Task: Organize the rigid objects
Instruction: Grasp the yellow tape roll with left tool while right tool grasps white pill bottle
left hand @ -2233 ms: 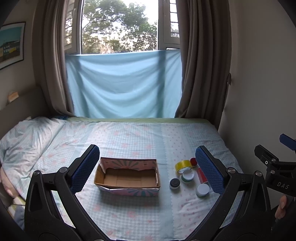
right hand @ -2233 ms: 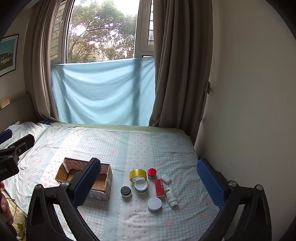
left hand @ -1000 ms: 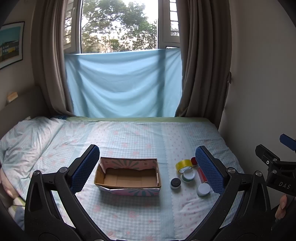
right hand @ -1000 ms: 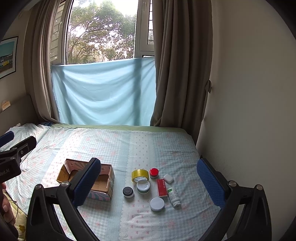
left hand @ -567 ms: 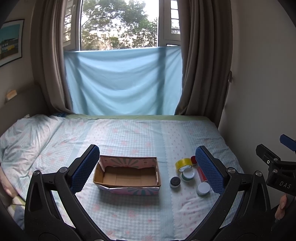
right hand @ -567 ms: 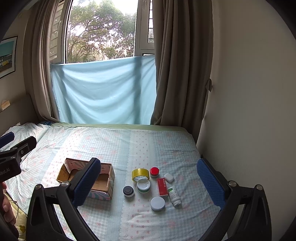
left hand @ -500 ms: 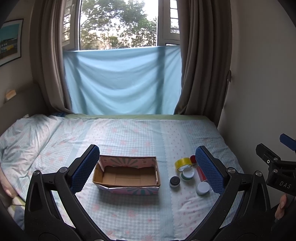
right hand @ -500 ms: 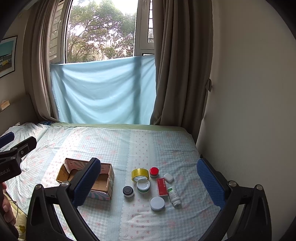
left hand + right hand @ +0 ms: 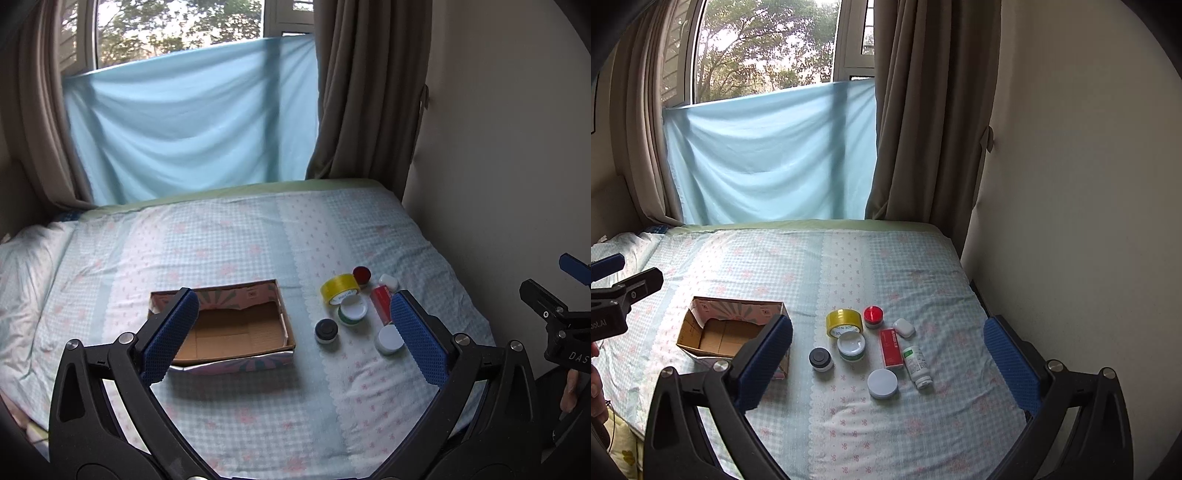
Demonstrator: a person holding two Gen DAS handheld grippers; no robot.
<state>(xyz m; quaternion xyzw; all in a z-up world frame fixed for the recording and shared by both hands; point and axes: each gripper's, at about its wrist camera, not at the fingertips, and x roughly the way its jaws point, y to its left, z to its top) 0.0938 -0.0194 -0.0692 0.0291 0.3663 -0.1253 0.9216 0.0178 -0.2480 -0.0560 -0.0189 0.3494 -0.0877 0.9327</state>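
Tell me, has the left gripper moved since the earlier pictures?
Yes. The left gripper has tilted down and come nearer the bed: the box looks larger and less window shows.

A bed [image 9: 886, 266] with a pale blue checked sheet [image 9: 236, 243] fills the room below a window [image 9: 764, 48]. A light blue cloth [image 9: 768, 155] hangs across the window between brown curtains [image 9: 923, 110]. A pillow [image 9: 26, 266] lies at the left.

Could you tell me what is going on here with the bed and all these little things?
A person holds the left gripper and the right gripper, both open and empty, above a bed. An empty cardboard box sits beside a cluster of small items: yellow tape roll, jars, a red box and a white bottle. Nothing is sorted yet.
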